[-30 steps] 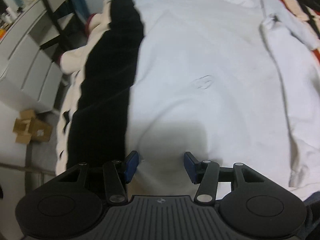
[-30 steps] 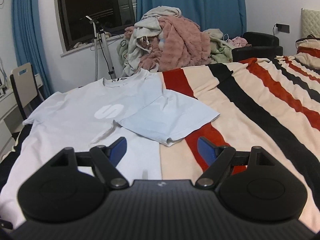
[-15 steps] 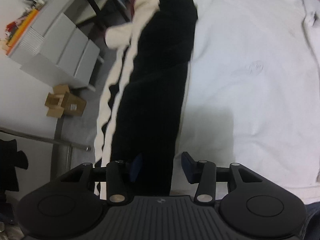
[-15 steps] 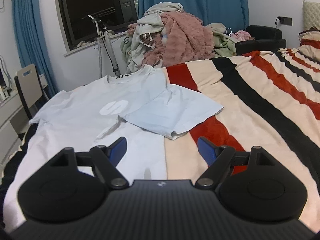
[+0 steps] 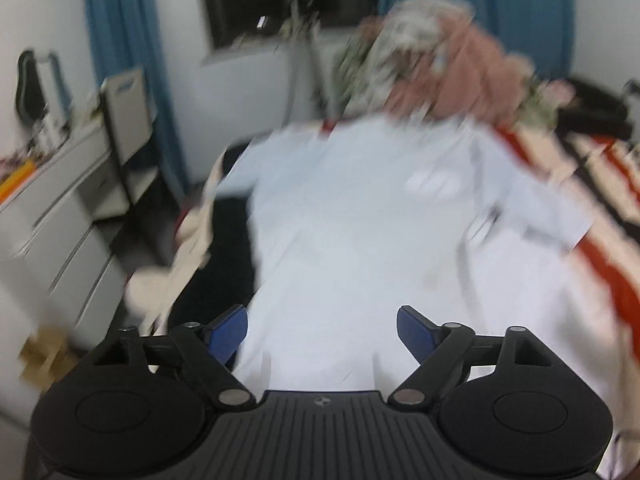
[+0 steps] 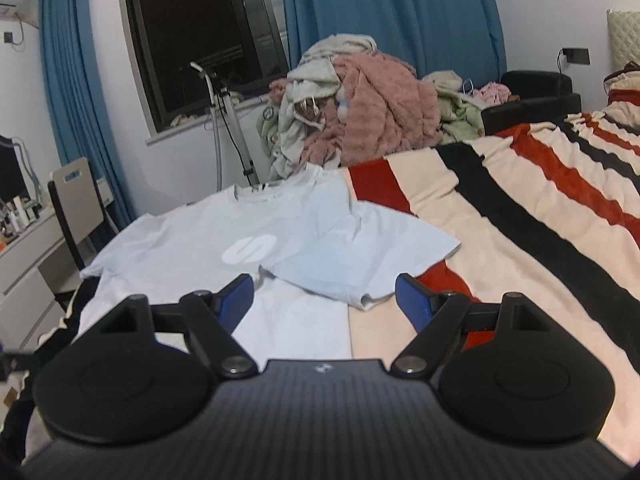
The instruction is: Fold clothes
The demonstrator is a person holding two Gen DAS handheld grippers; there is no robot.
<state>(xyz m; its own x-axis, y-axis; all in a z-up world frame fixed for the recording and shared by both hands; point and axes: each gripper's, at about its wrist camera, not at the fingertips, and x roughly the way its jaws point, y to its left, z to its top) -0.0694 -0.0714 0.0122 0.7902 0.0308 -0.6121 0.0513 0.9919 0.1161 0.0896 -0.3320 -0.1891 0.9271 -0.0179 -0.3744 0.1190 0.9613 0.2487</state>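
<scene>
Left wrist view, blurred: left gripper (image 5: 322, 330) spread wide, empty, over the shirt (image 5: 360, 220) — drawers (image 5: 60, 216) alongside. Right wrist view, sharp: right gripper (image 6: 324, 298) also spread, empty; the shirt's sleeve (image 6: 360, 252) lies folded inward on the striped blanket (image 6: 520, 220) — clothes pile (image 6: 360, 108), curtains (image 6: 392, 12) behind.

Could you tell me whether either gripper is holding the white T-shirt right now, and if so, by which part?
Nothing is held. The left gripper and right gripper are both open and empty above the T-shirt.
</scene>
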